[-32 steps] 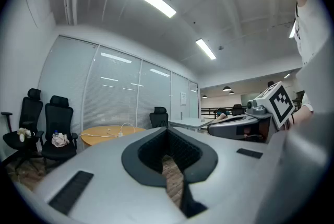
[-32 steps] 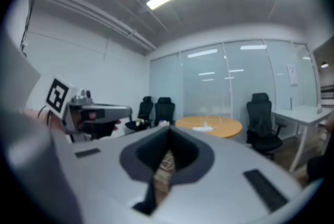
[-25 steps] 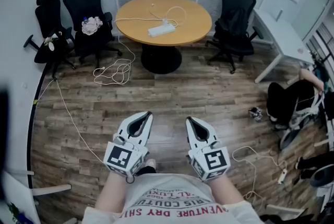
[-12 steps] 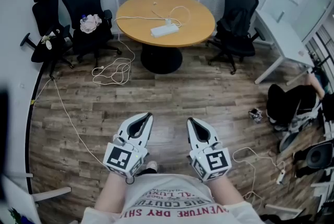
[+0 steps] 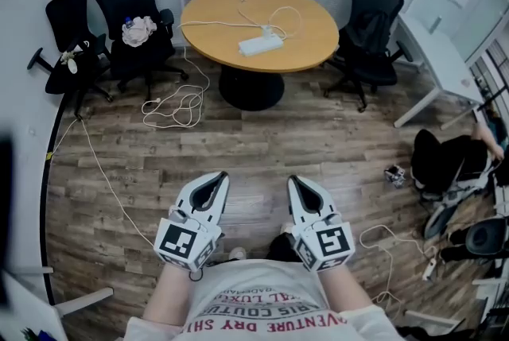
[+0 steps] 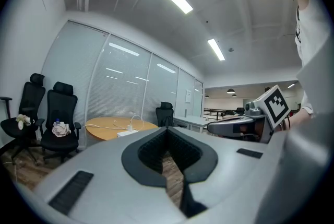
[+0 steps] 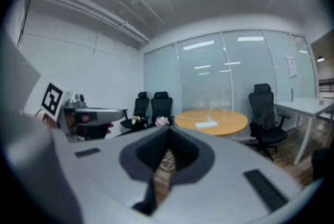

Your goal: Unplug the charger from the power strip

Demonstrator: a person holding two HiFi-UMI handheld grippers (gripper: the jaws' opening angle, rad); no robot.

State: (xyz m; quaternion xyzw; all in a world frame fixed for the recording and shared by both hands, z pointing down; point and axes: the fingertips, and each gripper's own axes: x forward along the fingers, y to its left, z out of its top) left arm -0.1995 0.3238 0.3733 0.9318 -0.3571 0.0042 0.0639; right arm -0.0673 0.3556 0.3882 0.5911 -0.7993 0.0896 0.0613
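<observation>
A white power strip (image 5: pixel 261 44) lies on the round wooden table (image 5: pixel 215 13) far ahead, with a white charger (image 5: pixel 268 31) plugged into it and its white cable (image 5: pixel 280 12) looping over the tabletop. My left gripper (image 5: pixel 220 176) and right gripper (image 5: pixel 294 180) are held side by side close to my body, pointing towards the table and well short of it. Both are shut with nothing between the jaws. The strip shows small and distant in the left gripper view (image 6: pixel 127 133) and in the right gripper view (image 7: pixel 204 125).
Black office chairs stand left (image 5: pixel 131 9) and right (image 5: pixel 374 21) of the table. A tangle of white cable (image 5: pixel 175 105) lies on the wooden floor near the table's foot. At the right are a white desk (image 5: pixel 437 53), a seated person (image 5: pixel 445 160) and another cable (image 5: pixel 386 240).
Both grippers have moved forward together towards the table, which now sits slightly lower and larger in the head view. Both jaws stay shut and empty.
</observation>
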